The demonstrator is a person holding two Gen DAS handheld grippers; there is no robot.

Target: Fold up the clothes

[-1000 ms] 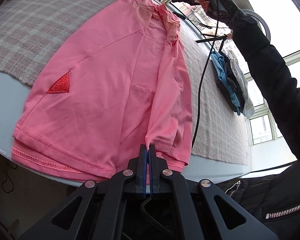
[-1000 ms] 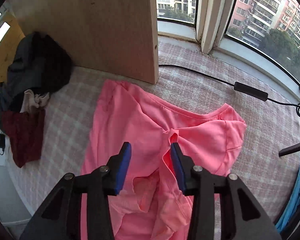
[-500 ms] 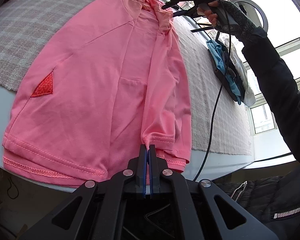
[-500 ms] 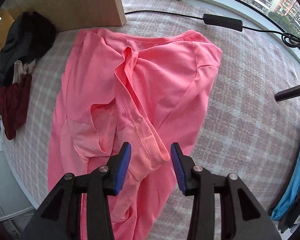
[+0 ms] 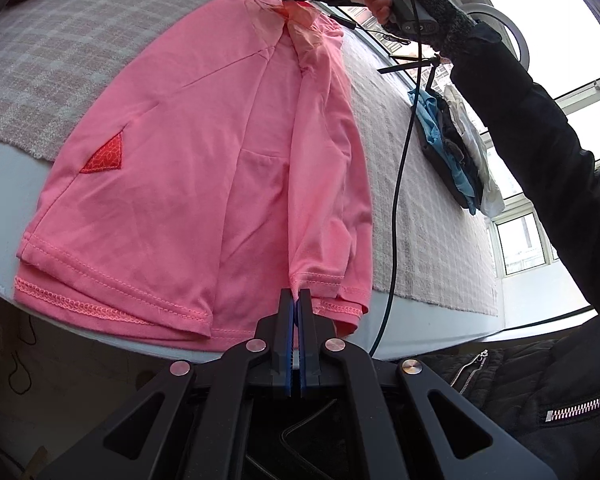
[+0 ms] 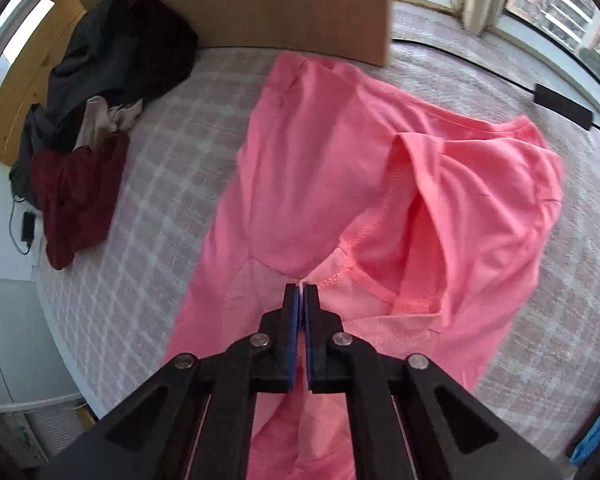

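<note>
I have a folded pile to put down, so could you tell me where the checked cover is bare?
Bare checked cover lies between the pink shirt and the dark clothes heap, and beyond the shirt toward the window. The blue pile's edge is crowded.

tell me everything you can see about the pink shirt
The pink shirt looks like thin stretchy knit, with stitched hems and a red triangular patch. It lies partly folded lengthwise on the checked cover, its bottom hem hanging over the near edge. The left gripper pinches the hem; the right gripper, jaws just closed, pinches fabric at the collar end.
</note>
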